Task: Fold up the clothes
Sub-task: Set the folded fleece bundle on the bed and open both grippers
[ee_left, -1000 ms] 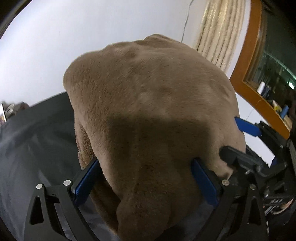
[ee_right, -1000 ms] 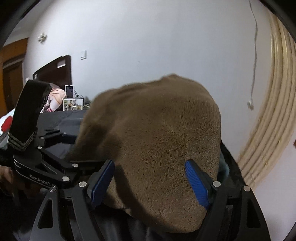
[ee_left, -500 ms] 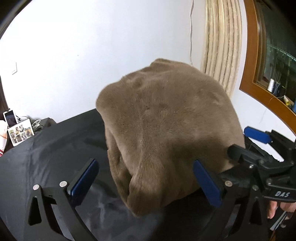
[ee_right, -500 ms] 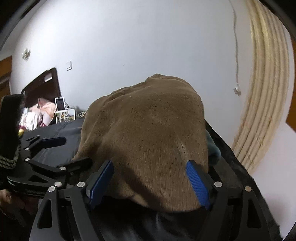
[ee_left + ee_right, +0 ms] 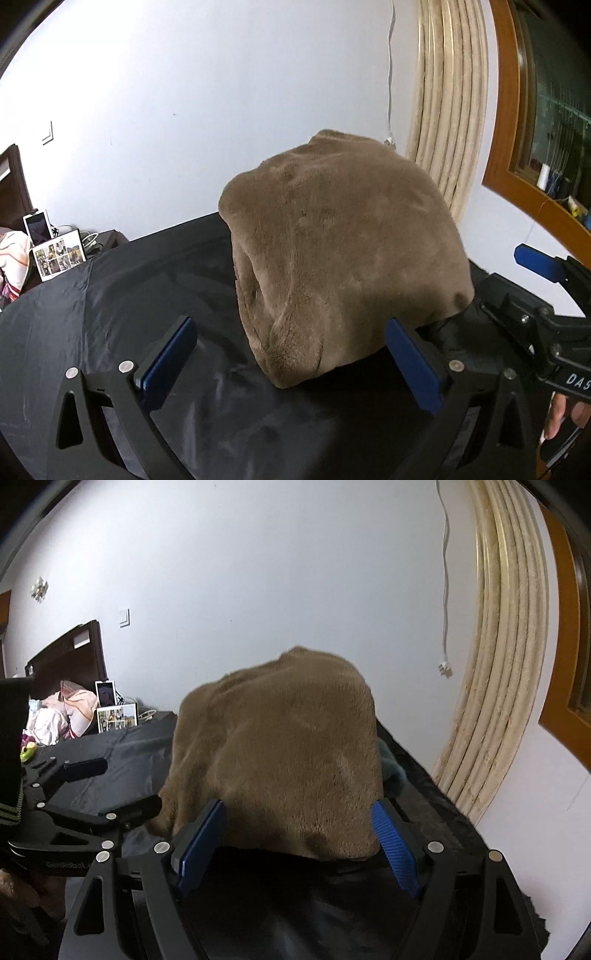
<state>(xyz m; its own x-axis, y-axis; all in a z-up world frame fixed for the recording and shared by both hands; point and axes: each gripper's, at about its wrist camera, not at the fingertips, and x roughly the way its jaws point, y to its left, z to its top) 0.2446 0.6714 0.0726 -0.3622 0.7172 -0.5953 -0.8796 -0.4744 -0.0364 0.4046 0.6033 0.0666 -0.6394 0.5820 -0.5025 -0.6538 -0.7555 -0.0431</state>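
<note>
- Bedroom setting: white wall behind, black sheet spread over the work surface, creased and glossy.
- Landmark: brown plush garment, folded into a thick rounded bundle, resting on the black sheet near its far edge.
- Cream curtain hanging behind and right of the garment; orange-brown wooden window frame further right, small bottles on its sill.
- White cord with plug dangling down the wall above and right of the garment.
- Photo collage print and small tablet propped well left of the garment, beside a dark wooden headboard and pink-and-white bedding.
- Patch of teal cloth showing just behind the garment's right side.
- Left gripper: blue pads spread wide, near end of the garment lying between and beyond them, no pad pressed on the plush.
- Right gripper: blue pads spread wide on either side of the garment's near edge; right pad just beside the plush, contact not determinable; no pinch seen.
- Each gripper visible in the other's view: right one at the garment's right, left one at its left.
- Fingers of a hand on the right gripper's handle, lower right of the garment.
</note>
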